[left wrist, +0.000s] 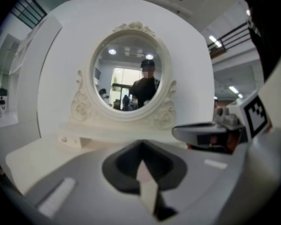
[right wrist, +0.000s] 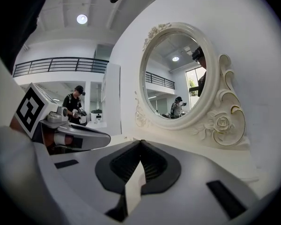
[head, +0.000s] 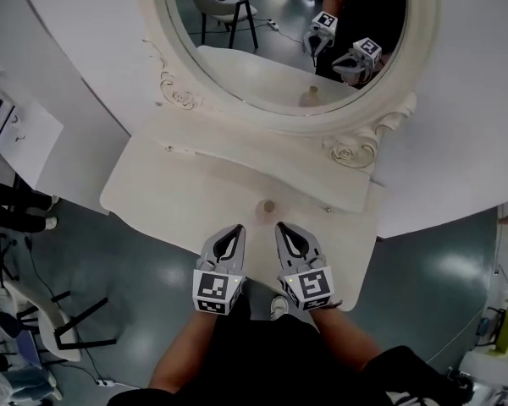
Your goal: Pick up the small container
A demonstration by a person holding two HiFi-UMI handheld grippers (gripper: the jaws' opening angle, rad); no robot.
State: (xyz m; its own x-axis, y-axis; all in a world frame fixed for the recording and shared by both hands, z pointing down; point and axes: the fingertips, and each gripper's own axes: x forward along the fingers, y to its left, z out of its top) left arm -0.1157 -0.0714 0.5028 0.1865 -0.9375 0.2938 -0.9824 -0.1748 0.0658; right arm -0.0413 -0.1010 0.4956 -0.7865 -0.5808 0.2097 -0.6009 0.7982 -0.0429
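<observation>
The small container (head: 267,206) is a little round beige pot that stands on the cream vanity table (head: 186,184), near its front edge. My left gripper (head: 236,230) is shut and empty, just short of the container and to its left. Beside it, my right gripper (head: 282,227) is also shut with nothing in it, just right of the container. Both sit over the table's front edge, tips pointing toward the mirror. In the left gripper view, my left gripper (left wrist: 141,144) hides the container. My right gripper (right wrist: 140,143) hides it in the right gripper view too.
An oval mirror (head: 288,32) in an ornate cream frame (head: 356,146) rises at the back of the table and reflects both grippers. White curved wall panels flank it. A chair (head: 42,315) and cables stand on the floor at the left.
</observation>
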